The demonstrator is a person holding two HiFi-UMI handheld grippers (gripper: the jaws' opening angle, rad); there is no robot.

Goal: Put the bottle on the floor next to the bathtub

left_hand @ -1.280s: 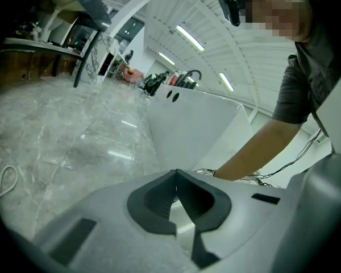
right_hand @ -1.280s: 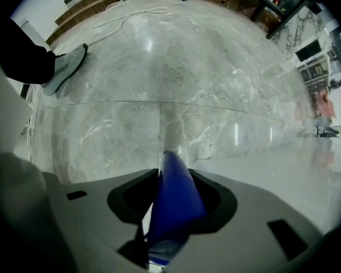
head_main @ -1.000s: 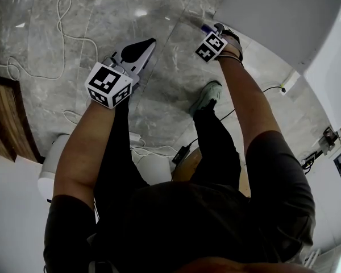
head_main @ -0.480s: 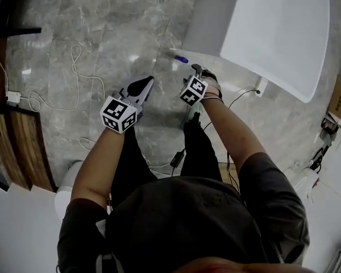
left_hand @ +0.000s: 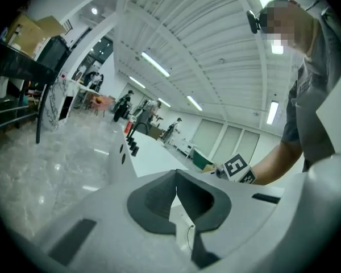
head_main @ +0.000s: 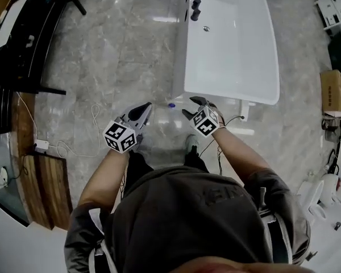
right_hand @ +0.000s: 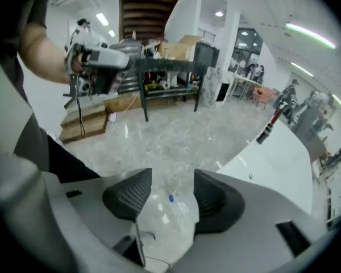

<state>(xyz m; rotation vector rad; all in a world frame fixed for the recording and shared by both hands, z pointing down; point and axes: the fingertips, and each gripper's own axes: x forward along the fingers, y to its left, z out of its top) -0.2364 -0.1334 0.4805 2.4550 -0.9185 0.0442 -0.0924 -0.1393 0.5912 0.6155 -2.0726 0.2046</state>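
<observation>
The clear bottle with a blue cap (head_main: pixel 171 104) lies on the grey marble floor right beside the white bathtub (head_main: pixel 233 50). My right gripper (head_main: pixel 191 106) hovers well above it with nothing between its pads. In the right gripper view the bottle (right_hand: pixel 179 205) shows far below through the gap, and the jaws are closing. My left gripper (head_main: pixel 143 108) hangs to the left of the bottle with nothing in it. In the left gripper view its pads (left_hand: pixel 159 201) meet at the tip, and the bathtub (left_hand: pixel 150 158) lies beyond.
A black tap (head_main: pixel 196 4) stands on the tub's far end. White cables (head_main: pixel 91 124) trail over the floor to the left, near wooden boards (head_main: pixel 51 192) and a black rack (head_main: pixel 23 50). A cardboard box (head_main: pixel 332 92) sits at the right. The person's shoe (head_main: pixel 191 144) is below the grippers.
The right gripper has drawn back and up from the bottle, which stays on the floor by the tub. The head view has risen, so both grippers look farther from the floor.
</observation>
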